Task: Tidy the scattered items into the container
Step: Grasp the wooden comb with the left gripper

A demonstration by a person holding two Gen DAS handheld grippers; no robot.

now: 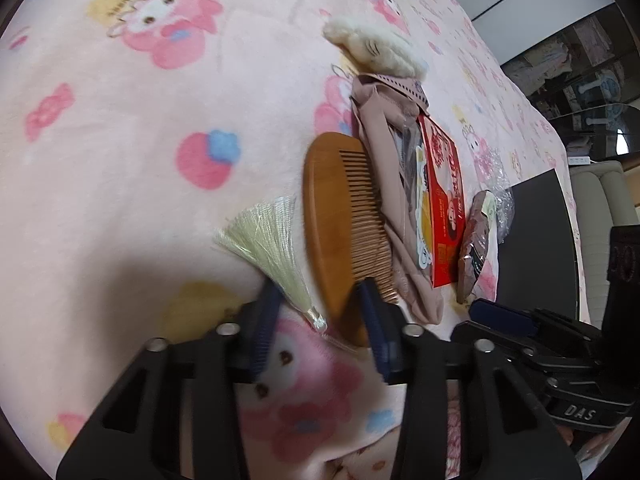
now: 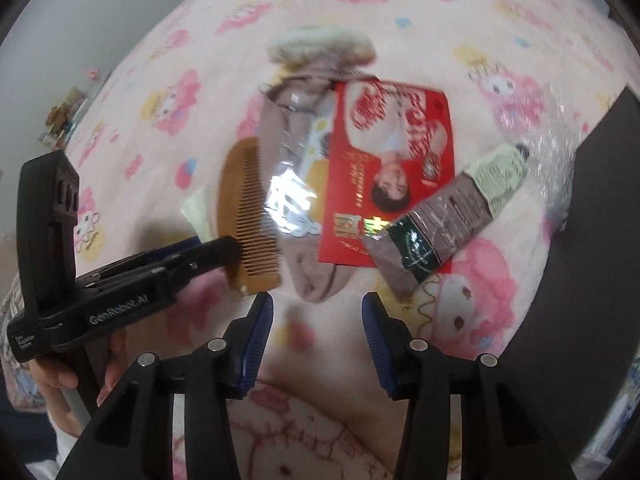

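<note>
Comb [image 1: 336,216] lay on the pink blanket [image 1: 120,160], its end pinched by the left gripper [image 1: 320,320]; right gripper [image 2: 318,320] spread, empty.

The left gripper [image 1: 320,312] tilts steeply downward, its blue-padded jaws closed on the lower end of a wooden comb [image 1: 340,216]. The right gripper [image 2: 318,312] points downward too, jaws parted with nothing between them.
</note>
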